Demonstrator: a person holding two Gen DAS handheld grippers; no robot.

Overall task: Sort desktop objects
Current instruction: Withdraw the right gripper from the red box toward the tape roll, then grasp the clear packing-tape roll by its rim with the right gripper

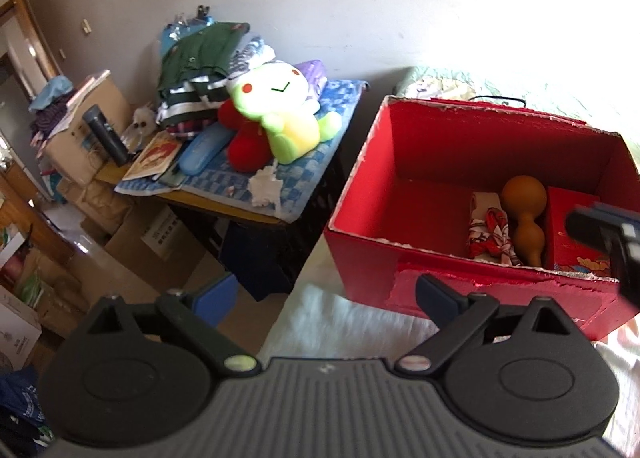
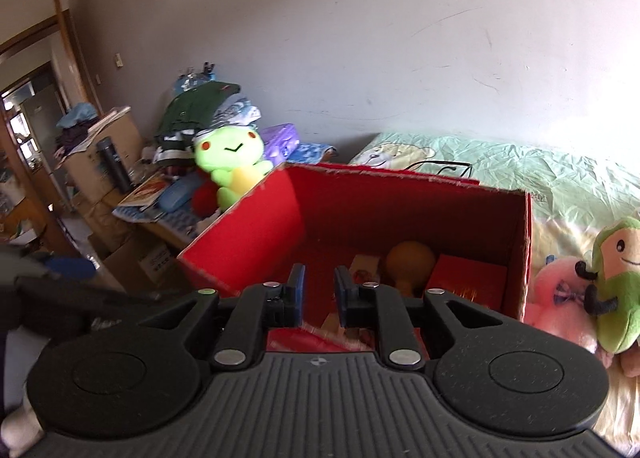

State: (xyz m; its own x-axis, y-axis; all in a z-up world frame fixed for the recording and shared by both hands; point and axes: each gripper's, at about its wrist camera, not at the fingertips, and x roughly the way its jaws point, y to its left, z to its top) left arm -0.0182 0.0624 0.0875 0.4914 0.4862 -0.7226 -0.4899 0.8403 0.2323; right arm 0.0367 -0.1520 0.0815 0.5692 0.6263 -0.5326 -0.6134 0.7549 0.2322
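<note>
Left tongs (image 1: 326,294) spread wide, nothing between the blue pads, hanging just short of the red box (image 1: 472,162) at its near-left corner, over white bedding. Right tongs (image 2: 319,292) only slightly apart, a narrow gap, nothing pinched, pads touching nothing; they sit above the near wall of the red box, pointing into it. The right tongs also poke in as a dark blurred shape at the box's right edge in the left wrist view. Inside the red box, along its right half: a red-and-white patterned cloth bundle (image 1: 490,232) leftmost, then a brown gourd (image 1: 524,214), then a small red carton (image 1: 576,234) against the right wall. Gourd lies on the box floor, long axis running from near wall to far wall, big bulb toward the far wall, smaller bulb toward the near wall. Left of the box, a cluttered counter (image 1: 224,202) carries a green frog plush (image 1: 280,110). Right of the box, on the bed (image 2: 540,174), a pink plush (image 2: 560,298) and a green plush (image 2: 618,290) lie touching.
</note>
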